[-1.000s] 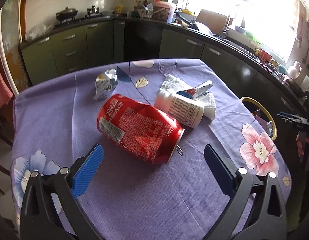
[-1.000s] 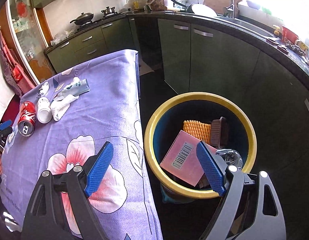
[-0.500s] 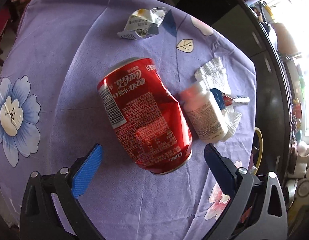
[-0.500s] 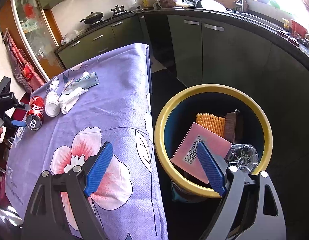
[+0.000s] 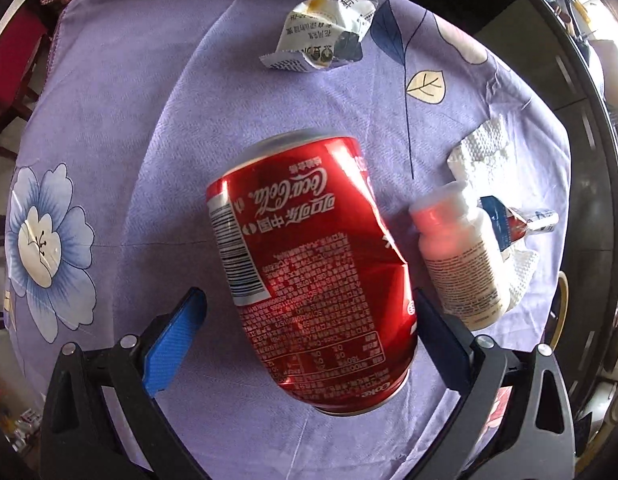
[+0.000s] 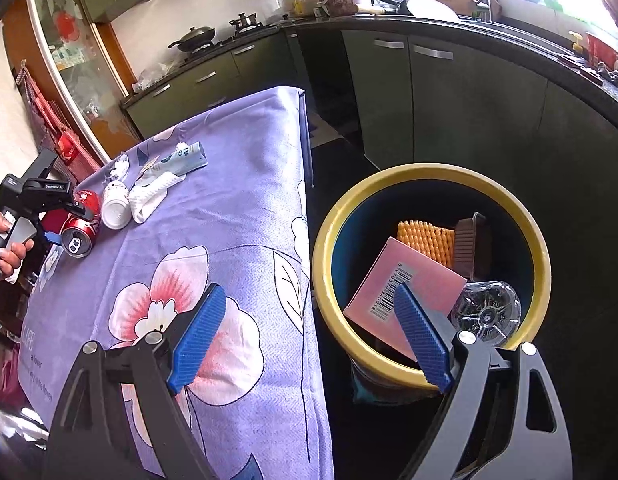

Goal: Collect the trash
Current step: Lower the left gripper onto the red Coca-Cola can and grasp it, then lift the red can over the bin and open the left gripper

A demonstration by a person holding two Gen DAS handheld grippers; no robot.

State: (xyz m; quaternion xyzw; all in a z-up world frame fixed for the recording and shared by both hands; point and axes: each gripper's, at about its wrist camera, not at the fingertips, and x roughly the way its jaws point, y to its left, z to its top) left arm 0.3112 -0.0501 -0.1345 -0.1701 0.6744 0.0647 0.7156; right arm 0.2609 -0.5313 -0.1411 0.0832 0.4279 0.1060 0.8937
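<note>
A dented red cola can point(image 5: 309, 264) lies on its side on the purple flowered tablecloth point(image 5: 121, 128). My left gripper point(image 5: 309, 338) is open and straddles the can's near end from above, one finger on each side. A white plastic bottle point(image 5: 461, 264) lies just right of the can, on a white paper towel point(image 5: 485, 152). A crumpled wrapper point(image 5: 329, 40) lies farther back. In the right wrist view my right gripper point(image 6: 309, 336) is open and empty, beside the yellow-rimmed trash bin point(image 6: 429, 178). The can point(image 6: 81, 226) shows there too.
The bin holds a pink box point(image 6: 405, 292), an orange ridged piece point(image 6: 425, 238), a brown tray point(image 6: 471, 246) and a clear bottle point(image 6: 487, 312). A tube point(image 6: 181, 158) lies on the cloth. Dark kitchen cabinets point(image 6: 429, 92) stand behind.
My left gripper has tipped downward and closed in on the can, which now sits between its fingers. My right gripper has drifted slightly, still open beside the bin.
</note>
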